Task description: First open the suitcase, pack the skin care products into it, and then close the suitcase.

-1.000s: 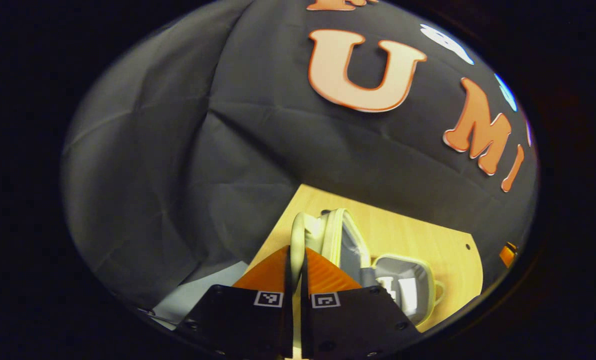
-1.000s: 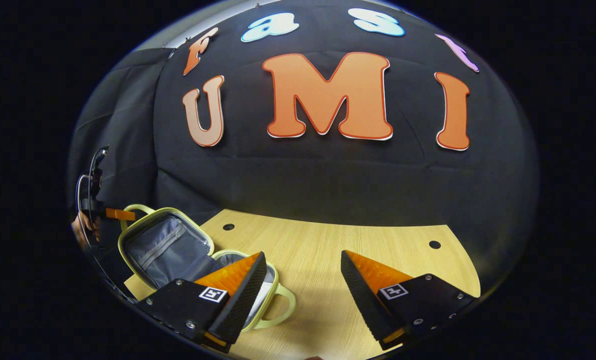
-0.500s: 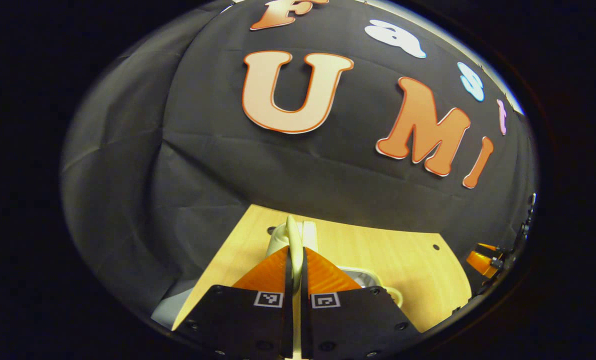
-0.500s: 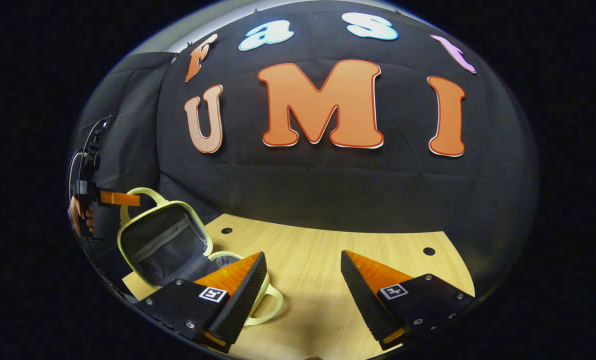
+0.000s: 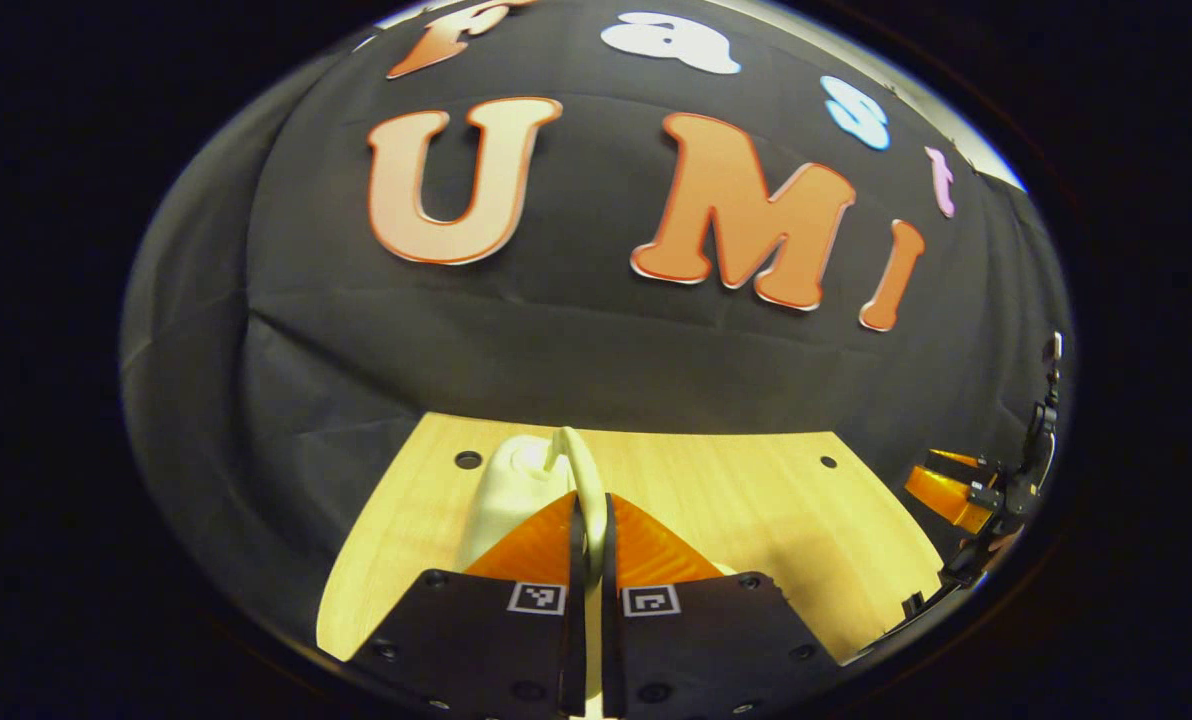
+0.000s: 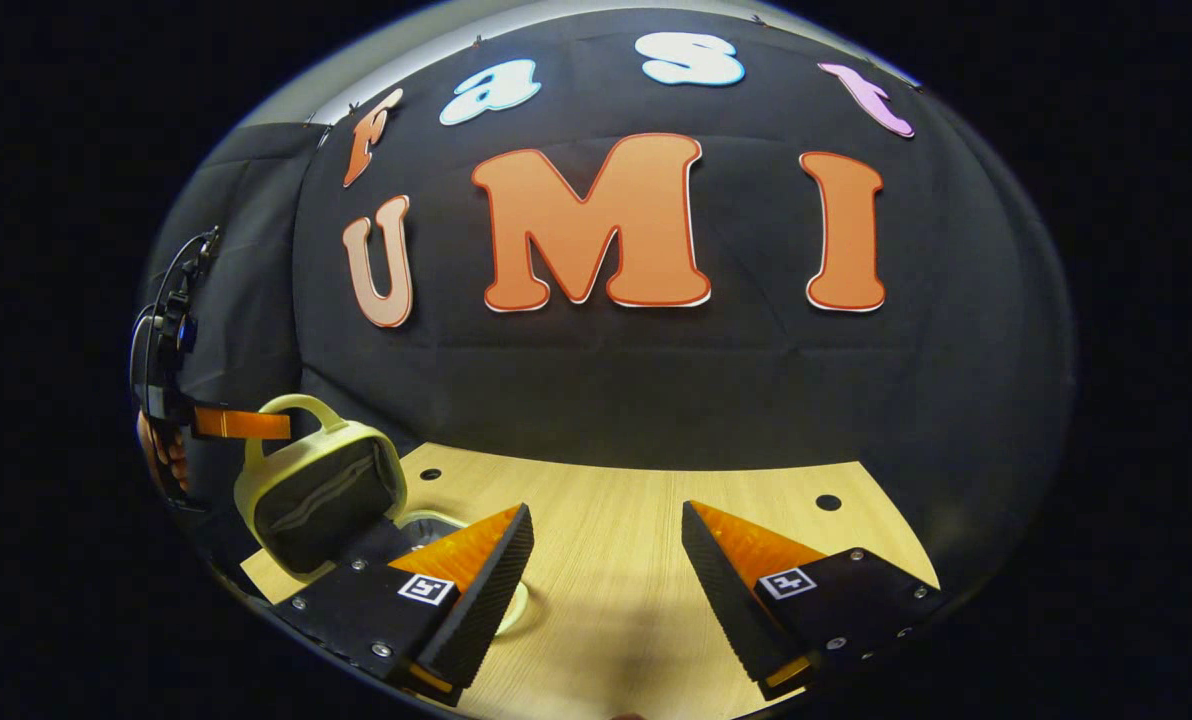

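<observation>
The wooden table [image 6: 616, 560] runs across the lower part of both views, with the black cloth wall behind it. I count two small round holes in its top in the right gripper view, one at the left near the case and one at the right; the left gripper view also shows two. No loose item lies on the bare wood between my fingers in the right gripper view.

There is one suitcase [image 6: 321, 490], a small pale yellow-green case with a dark grey lining, at the lower left of the right gripper view. Its lid is tipped up at a slant over the base, which sits on the table partly hidden behind my right gripper's left finger. In the left gripper view the case's pale outer shell [image 5: 511, 490] rises just beyond my fingers at bottom centre.

My left gripper [image 5: 588, 535] is pressed together on the lid's loop handle [image 5: 581, 470], both orange fingers pinching the pale strap. From the right gripper view I see that same gripper [image 6: 241, 423] at the left edge, its orange fingers at the handle [image 6: 291, 405], a hand [image 6: 156, 455] behind it.

My right gripper [image 6: 606, 545] is spread wide above the table, touching nothing; it appears at the right edge of the left gripper view [image 5: 946, 490].
</observation>
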{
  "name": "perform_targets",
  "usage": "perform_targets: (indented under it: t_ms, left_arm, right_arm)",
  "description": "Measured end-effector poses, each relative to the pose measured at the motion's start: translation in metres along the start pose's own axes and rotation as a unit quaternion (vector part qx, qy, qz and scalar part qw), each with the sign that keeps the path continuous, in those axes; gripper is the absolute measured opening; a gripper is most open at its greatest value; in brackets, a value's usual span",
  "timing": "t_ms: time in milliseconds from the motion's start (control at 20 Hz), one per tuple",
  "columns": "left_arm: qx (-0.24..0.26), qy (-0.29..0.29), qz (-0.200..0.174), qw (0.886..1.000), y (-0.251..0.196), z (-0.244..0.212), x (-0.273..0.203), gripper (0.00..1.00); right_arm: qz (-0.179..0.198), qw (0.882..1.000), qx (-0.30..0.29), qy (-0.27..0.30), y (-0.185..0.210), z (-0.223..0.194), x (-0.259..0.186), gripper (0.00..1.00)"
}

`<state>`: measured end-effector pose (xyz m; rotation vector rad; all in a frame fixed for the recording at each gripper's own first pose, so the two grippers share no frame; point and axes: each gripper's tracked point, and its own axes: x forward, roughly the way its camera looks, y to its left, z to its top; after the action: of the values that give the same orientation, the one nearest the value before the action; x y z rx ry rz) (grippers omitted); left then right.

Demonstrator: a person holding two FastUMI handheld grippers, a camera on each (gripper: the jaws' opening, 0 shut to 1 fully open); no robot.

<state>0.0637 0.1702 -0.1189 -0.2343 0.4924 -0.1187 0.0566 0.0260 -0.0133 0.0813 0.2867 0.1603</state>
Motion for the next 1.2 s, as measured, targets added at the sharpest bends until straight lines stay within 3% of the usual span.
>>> perform_targets:
  t_ms: [350,650,950,1200]
  left_arm:
    - [0.015,0.047,-0.06,0.997,-0.082,-0.047,0.035,0.06]
    - [0.0,0.086,-0.093,0.992,-0.118,-0.087,0.068,0.07]
    - [0.01,0.121,-0.103,0.987,-0.144,-0.125,0.095,0.07]
    - [0.053,0.143,-0.083,0.985,-0.158,-0.159,0.111,0.07]
  right_arm:
    - [-0.004,1.0,-0.006,-0.001,-0.019,-0.004,-0.009,0.95]
    - [-0.013,1.0,-0.002,0.007,-0.039,-0.012,-0.019,0.95]
    - [-0.022,1.0,0.003,0.014,-0.052,-0.02,-0.025,0.95]
    - [-0.022,1.0,-0.001,0.021,-0.057,-0.026,-0.029,0.95]
